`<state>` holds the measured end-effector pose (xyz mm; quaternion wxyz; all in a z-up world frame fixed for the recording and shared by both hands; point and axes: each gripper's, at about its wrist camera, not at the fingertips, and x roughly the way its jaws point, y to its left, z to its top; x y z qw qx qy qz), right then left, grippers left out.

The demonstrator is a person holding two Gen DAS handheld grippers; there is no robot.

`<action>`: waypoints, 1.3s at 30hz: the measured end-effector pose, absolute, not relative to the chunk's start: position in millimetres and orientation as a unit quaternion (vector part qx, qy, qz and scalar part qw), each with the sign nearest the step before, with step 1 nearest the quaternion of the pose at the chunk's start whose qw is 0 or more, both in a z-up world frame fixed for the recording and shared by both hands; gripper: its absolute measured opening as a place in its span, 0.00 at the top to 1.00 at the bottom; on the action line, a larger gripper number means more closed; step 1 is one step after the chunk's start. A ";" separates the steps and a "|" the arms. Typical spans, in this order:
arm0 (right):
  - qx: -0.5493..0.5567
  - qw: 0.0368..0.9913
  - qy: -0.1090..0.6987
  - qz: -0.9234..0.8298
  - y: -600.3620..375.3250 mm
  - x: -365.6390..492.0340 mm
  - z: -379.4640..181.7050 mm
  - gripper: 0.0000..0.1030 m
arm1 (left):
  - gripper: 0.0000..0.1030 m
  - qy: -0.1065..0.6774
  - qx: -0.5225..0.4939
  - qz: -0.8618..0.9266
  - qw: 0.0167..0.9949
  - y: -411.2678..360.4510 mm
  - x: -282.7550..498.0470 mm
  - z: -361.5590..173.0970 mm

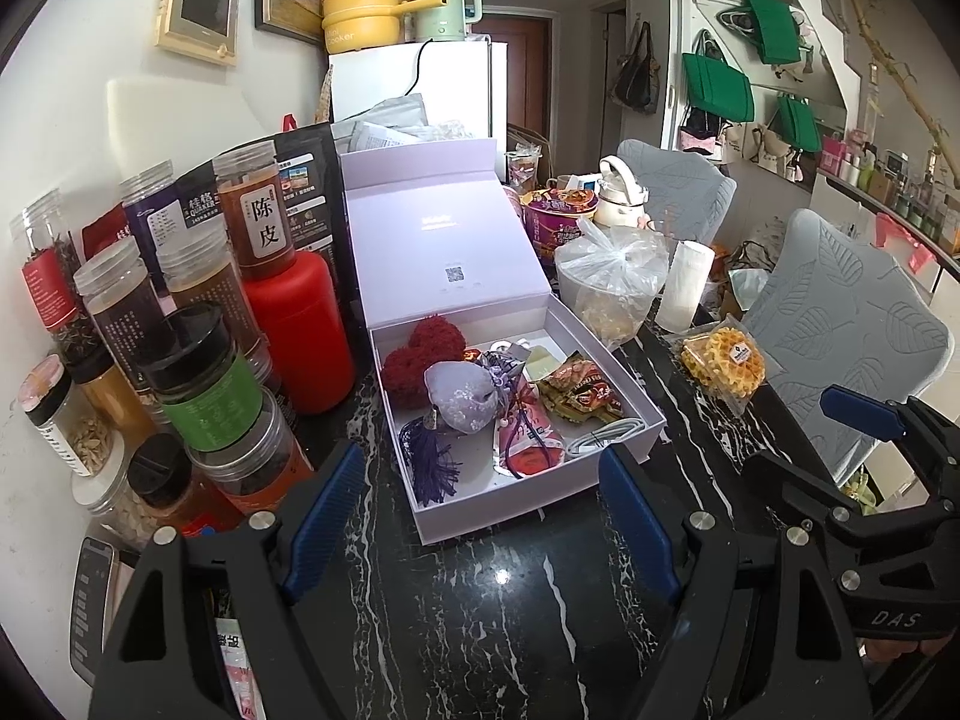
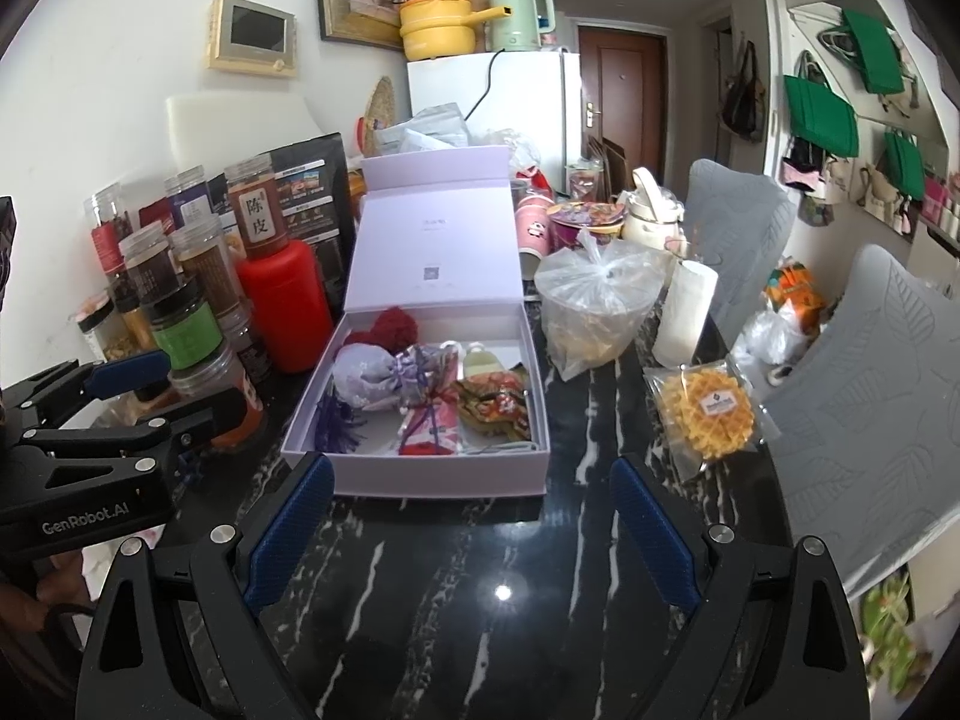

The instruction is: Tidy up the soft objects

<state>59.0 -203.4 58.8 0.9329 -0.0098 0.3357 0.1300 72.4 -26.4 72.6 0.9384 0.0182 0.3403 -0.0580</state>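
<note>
An open lilac box (image 1: 510, 510) (image 2: 438, 477) stands on the black marble table, its lid raised at the back. Inside lie a red knitted heart (image 1: 420, 360) (image 2: 390, 324), a lavender sachet (image 1: 459, 396) (image 2: 366, 375) with a purple tassel (image 1: 432, 468), a pink packet (image 1: 528, 438), a snack wrapper (image 1: 576, 396) (image 2: 495, 402) and a white cable (image 1: 606, 438). My left gripper (image 1: 480, 516) (image 2: 168, 396) hovers open just in front of the box. My right gripper (image 2: 471, 534) (image 1: 840, 450) is open beside it, to the right. Neither holds anything.
Jars (image 1: 198, 384) and a red bottle (image 1: 300, 324) crowd the table left of the box. To the right of the box are a bagged tub (image 1: 612, 282), a paper roll (image 2: 684, 312) and a packed waffle (image 2: 708, 414). Grey chairs (image 2: 870, 360) line the table's right side.
</note>
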 end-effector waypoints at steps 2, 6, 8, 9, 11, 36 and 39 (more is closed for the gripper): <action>-0.010 0.933 0.336 0.130 -204.6 59.0 59.3 0.08 | 0.22 0.340 0.019 -0.058 0.938 -26.6 72.1 72.5; -0.014 0.933 0.335 0.130 -205.0 59.4 59.7 0.08 | 0.22 0.341 0.019 -0.058 0.938 -27.0 72.2 72.6; -0.014 0.933 0.335 0.130 -206.0 59.5 59.9 0.08 | 0.22 0.341 0.019 -0.058 0.938 -27.0 72.3 72.5; -0.014 0.933 0.335 0.130 -205.3 59.5 59.9 0.08 | 0.22 0.341 0.019 -0.058 0.938 -26.9 72.6 72.3; -0.015 0.933 0.336 0.129 -205.8 59.6 60.0 0.08 | 0.22 0.341 0.019 -0.058 0.938 -27.0 72.5 72.2; -0.021 0.931 0.344 0.123 -205.1 64.2 53.7 0.08 | 0.22 0.348 0.025 -0.059 0.935 -28.8 76.4 67.5; -0.021 0.931 0.345 0.121 -206.2 64.4 53.0 0.08 | 0.22 0.349 0.027 -0.058 0.935 -29.2 77.2 66.3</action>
